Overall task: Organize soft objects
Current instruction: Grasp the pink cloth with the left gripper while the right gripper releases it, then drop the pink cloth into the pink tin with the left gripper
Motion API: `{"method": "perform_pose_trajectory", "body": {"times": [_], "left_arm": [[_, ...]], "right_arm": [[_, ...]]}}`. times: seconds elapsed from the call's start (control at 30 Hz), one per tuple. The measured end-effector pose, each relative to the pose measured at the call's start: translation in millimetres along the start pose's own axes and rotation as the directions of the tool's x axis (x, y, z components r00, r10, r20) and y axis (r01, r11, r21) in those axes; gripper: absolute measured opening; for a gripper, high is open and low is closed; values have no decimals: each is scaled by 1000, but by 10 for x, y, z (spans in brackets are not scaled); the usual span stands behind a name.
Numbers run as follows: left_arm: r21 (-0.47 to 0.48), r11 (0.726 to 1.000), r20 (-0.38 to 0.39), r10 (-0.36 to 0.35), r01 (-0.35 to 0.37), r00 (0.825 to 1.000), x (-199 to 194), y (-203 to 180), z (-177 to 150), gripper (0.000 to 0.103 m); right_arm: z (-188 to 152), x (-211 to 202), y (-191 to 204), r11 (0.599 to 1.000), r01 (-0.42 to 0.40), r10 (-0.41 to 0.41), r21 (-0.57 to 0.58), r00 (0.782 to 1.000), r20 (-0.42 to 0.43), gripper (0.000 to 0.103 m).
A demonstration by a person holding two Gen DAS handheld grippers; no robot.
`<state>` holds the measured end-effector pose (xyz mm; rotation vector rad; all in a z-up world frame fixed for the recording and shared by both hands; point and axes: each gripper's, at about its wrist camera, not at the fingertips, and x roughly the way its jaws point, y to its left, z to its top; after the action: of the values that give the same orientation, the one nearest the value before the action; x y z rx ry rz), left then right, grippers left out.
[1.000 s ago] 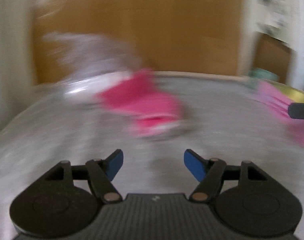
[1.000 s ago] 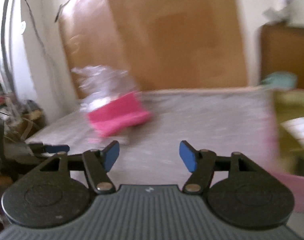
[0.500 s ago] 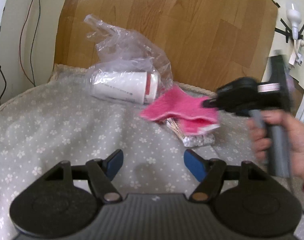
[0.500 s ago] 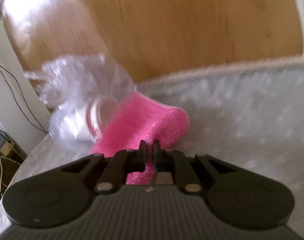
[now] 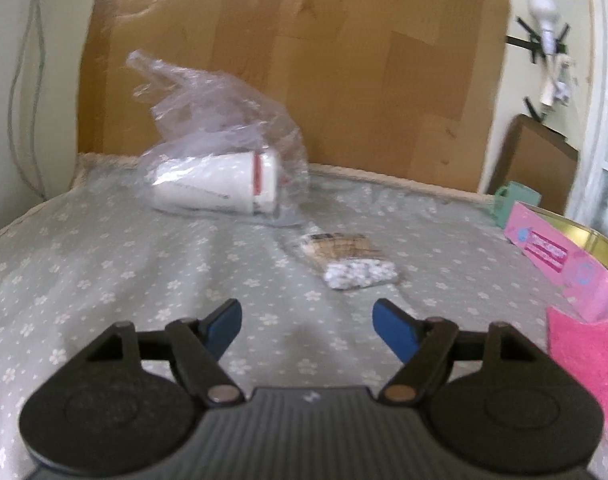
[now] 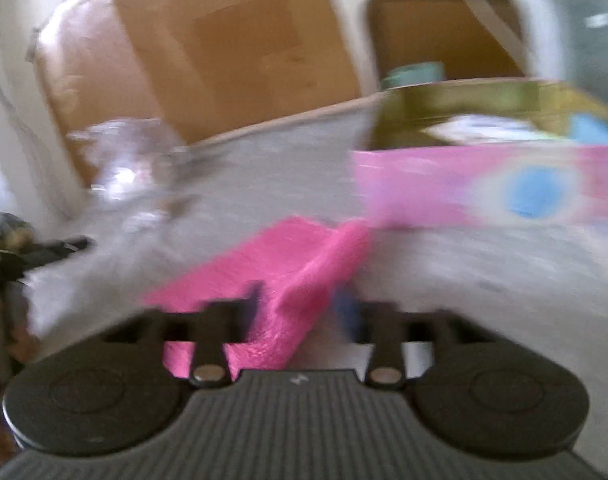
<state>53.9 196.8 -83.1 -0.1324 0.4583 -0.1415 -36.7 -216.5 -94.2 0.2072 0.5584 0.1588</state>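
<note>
A pink fuzzy cloth (image 6: 288, 276) lies on the grey flowered bedspread just in front of my right gripper (image 6: 300, 304). The blurred jaws stand apart, with the cloth draped between them. The same cloth shows at the right edge of the left wrist view (image 5: 588, 352). My left gripper (image 5: 306, 320) is open and empty above the bedspread (image 5: 104, 272). A small packet (image 5: 348, 260) lies ahead of it. A clear plastic bag with a white cup (image 5: 220, 188) lies further back.
A pink cardboard box (image 6: 504, 188) with an olive inside stands at the right, also visible in the left wrist view (image 5: 564, 256). A large cardboard sheet (image 5: 304, 64) leans on the wall behind the bed. A teal cup (image 5: 516, 200) sits at the back right.
My right gripper took the pink cloth off the packet, carried it right toward the pink box and has opened. The packet now lies uncovered. My left gripper stayed open.
</note>
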Motion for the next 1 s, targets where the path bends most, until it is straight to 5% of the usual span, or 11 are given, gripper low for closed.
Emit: {"method": "perform_pose_trajectory", "body": {"times": [0.17,0.27,0.37,0.43,0.47,0.53,0.57,0.6,0.67,0.9,1.0], "left_arm": [[57,996,-52,-68,71,996,-69,-266,37,76],[89,977,-66,-190,196,979,-271,-690,68,97],[77,929,-132,-350,362,927,-320,-1241,60,101],[87,884,-232,-431,460,872,-244,-1683,-2,102],[97,860,-289,-457,501,841,-184,-1880,-59,85],[127,835,-411,-447,535,795,22,-2253,-250,59],[153,842,-411,-421,517,809,51,-2353,-324,42],[204,830,-394,-416,519,820,-4,-2458,-345,43],[140,795,-415,-493,589,765,-94,-2535,-203,42],[191,704,-193,-657,684,729,-436,-3124,727,43],[242,692,-146,-667,680,730,-252,-3550,1002,45]], "right_arm": [[-272,-257,28,996,-78,79,-36,997,20,72],[-348,-227,276,970,-108,108,-216,994,-11,76],[-424,-110,463,936,-121,122,-331,992,-16,79],[-493,40,511,919,-141,133,-368,990,-48,55],[-528,63,522,910,-136,149,-392,989,3,26],[-529,72,562,899,-102,133,-426,990,43,15],[-504,47,563,898,-77,119,-433,990,72,15],[-473,-8,538,896,-65,125,-438,986,110,15],[-330,-213,459,887,-32,140,-461,969,202,15],[538,-386,13,847,181,93,-499,875,475,15],[949,-150,-316,845,218,63,-488,866,495,16]]}}
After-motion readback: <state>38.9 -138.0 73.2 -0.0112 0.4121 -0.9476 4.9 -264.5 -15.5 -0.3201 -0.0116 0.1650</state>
